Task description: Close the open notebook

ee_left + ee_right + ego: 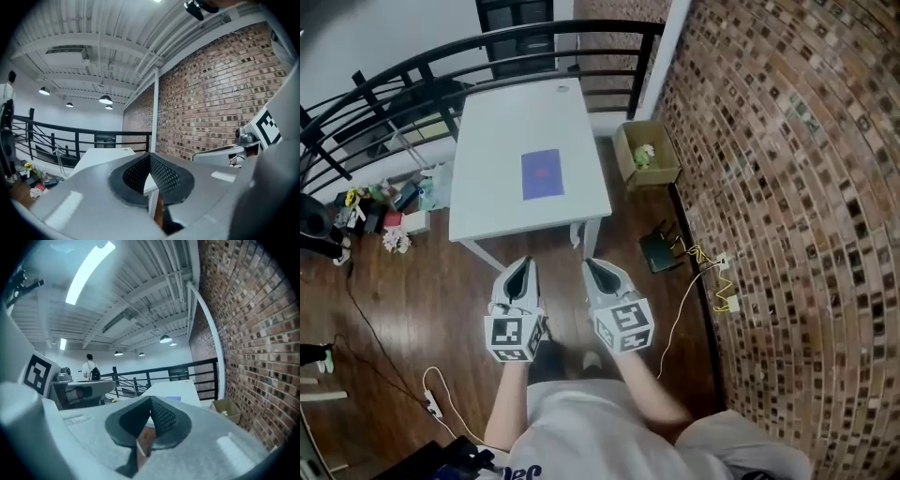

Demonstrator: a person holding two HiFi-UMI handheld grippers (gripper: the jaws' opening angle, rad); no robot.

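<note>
Head view: the purple notebook [542, 174] lies flat on the desk [487, 131], well apart from the left claw [522, 267] and right claw [600, 267]. Left gripper view: jaws together, empty. Right gripper view: the same. Shut tips may shove the notebook rather than catch its cover

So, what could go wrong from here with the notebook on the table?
The left tongs and right tongs are shut, short of the table; shut tips might only shove the notebook, which lies flat mid-table. Stepping closer, the person could catch the white cable on the floor.
</note>
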